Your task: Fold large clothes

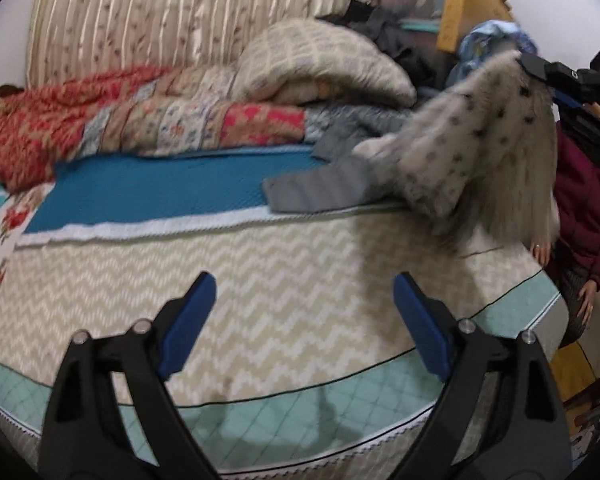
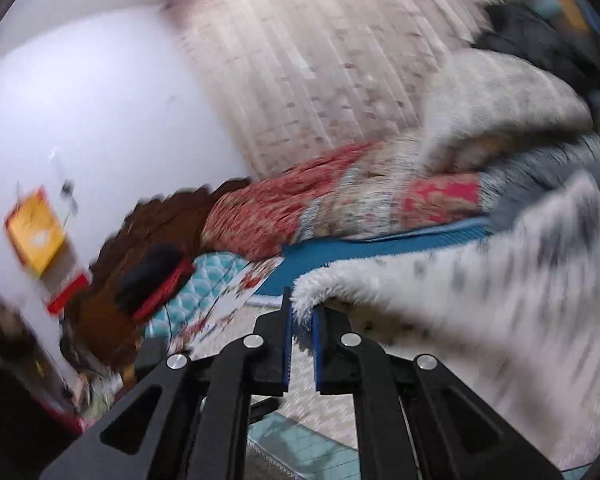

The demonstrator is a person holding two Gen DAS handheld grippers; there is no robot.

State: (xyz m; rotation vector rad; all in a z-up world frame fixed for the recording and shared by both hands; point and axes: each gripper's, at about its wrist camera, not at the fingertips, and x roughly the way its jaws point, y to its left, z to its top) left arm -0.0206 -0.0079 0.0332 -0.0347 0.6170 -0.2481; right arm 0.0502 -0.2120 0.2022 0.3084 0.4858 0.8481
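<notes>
A white fluffy garment with dark spots [image 1: 472, 148] hangs lifted at the right side of the bed, its lower part trailing on the bedcover. My right gripper [image 1: 534, 65] holds its top edge. In the right wrist view the right gripper [image 2: 302, 304] is shut on the garment's furry edge [image 2: 460, 280], which drapes away to the right. A grey garment [image 1: 320, 188] lies flat beside it. My left gripper [image 1: 304, 284] stands open above the zigzag bedcover [image 1: 260, 248], with nothing between its fingers.
A pile of patterned quilts [image 1: 180, 120] and a pillow [image 1: 320, 64] lie along the back of the bed, with a blue mat [image 1: 160, 192] in front. Boxes and clothes [image 1: 456, 12] stack at the back right. A person's maroon sleeve [image 1: 584, 208] is at the right edge.
</notes>
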